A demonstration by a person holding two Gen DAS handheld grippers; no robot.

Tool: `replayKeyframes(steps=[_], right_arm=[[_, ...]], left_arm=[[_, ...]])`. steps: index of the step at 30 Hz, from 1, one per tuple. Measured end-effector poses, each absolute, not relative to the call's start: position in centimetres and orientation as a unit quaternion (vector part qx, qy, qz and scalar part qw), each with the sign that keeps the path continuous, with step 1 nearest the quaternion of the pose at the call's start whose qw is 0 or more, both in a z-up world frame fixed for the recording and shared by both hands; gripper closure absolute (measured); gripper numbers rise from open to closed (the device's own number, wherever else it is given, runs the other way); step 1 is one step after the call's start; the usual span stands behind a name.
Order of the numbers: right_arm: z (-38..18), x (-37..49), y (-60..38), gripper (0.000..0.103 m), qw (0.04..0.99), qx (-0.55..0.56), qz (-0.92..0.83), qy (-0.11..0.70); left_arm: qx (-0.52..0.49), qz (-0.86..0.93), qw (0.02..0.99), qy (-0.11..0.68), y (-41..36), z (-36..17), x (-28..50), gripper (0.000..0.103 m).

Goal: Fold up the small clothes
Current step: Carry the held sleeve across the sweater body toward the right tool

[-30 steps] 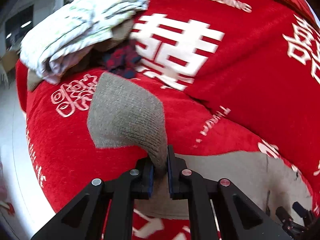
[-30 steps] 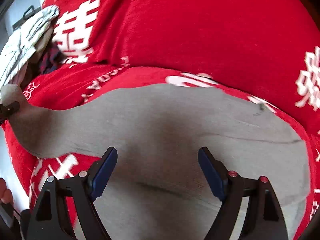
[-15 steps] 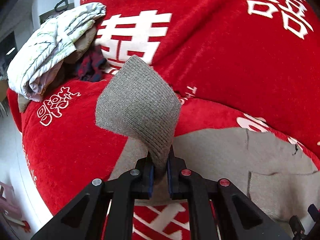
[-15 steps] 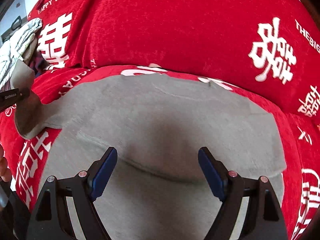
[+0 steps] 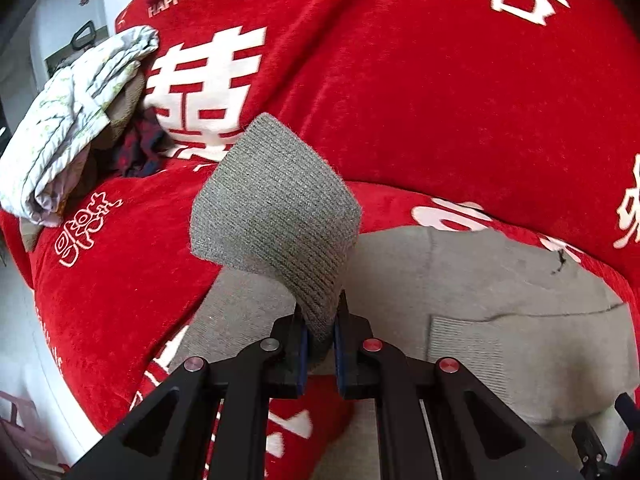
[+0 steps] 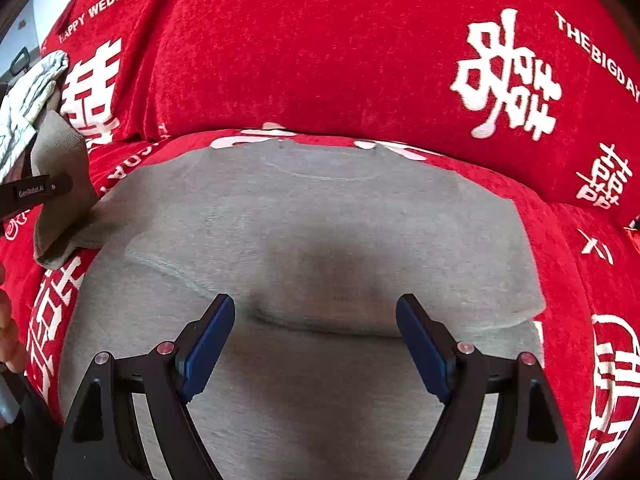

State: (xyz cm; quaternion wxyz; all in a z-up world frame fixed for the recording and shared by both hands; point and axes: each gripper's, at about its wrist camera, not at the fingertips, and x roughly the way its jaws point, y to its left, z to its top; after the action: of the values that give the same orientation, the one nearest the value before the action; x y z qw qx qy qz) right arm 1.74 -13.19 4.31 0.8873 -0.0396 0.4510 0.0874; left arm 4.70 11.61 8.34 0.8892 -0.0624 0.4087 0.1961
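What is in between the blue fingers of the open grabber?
Nothing is pinched there. In the right wrist view, the right gripper hangs open, and only the flat grey sweater shows in the gap, lying on the red cover.

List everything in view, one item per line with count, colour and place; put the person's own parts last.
grey sweater: one, grey, flat on the sofa seat, its sleeve lifted
red cover: one, red with white lettering, over seat and backrest
pile of clothes: one, white-patterned on top, brown and dark plaid beneath, far left of seat
left gripper: black, blue pads, shut on the sleeve
right gripper: black, blue pads, open over the sweater
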Motion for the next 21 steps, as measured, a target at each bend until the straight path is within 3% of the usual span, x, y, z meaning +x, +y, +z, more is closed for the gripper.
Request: replayKeyframes(steps=[21], right_arm=[[3.7,0.6,-20.2,0.017,0.893,-0.007,0.051,0.447]], left_arm=[[0.004,0.134,0.894,0.428,0.0,8.4,6.3,0.092]])
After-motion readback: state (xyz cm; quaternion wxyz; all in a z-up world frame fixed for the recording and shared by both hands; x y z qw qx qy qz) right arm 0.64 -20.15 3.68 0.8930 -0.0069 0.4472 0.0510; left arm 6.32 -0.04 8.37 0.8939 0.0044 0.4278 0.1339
